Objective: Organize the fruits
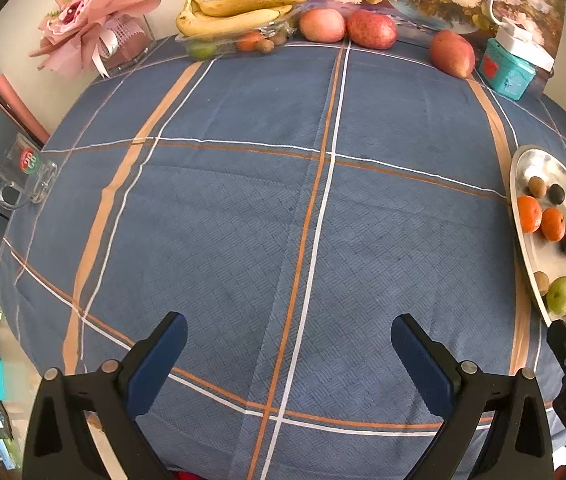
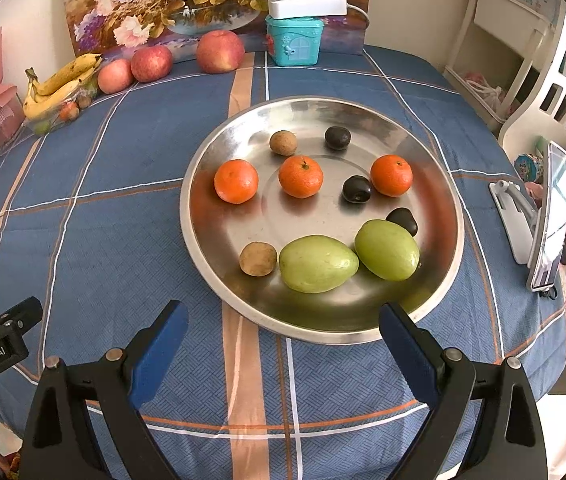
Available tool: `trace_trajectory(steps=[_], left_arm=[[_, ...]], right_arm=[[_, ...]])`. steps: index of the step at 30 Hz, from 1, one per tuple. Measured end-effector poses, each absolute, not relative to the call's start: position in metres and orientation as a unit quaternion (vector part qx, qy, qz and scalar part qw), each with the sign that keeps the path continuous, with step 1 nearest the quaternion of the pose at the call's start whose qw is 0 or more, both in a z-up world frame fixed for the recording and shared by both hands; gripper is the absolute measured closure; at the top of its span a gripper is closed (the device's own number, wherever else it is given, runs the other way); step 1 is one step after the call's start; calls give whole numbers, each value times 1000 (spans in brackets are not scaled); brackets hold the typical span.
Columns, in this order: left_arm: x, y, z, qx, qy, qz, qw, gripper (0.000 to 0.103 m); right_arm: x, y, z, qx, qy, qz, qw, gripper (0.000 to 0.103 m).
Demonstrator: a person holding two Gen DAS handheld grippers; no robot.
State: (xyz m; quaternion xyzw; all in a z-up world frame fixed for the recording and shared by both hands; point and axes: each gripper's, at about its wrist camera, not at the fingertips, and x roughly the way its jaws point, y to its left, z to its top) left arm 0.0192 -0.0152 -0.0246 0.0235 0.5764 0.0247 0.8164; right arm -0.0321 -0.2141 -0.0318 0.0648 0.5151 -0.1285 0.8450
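While both tools hang above the blue checked counter, the stock reads as follows.
Left tool: jaws wide, nothing between them, over bare cloth.
Right tool: jaws wide, nothing held, just short of the near rim of the plate.
Plate: round, metal, on the counter.
Oranges: three, in a row across the middle of the plate.
Green fruits: two, side by side and touching, near the front rim.
Dark fruits: three small ones, on the right half of the plate.
Brown fruits: two small ones, one at the back, one beside the green pair.
Bananas: atop a clear tray at the far edge.
Apples: three along the far edge.
Teal box: far edge, beside the apples.
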Motion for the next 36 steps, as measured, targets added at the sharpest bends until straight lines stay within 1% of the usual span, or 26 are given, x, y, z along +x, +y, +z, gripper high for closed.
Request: trace_trajectory(steps=[36], left_arm=[[16,-16,-26,29,578,27,815,0]], right_arm=[[-31,-212,-34,63,516,-130,844,7]])
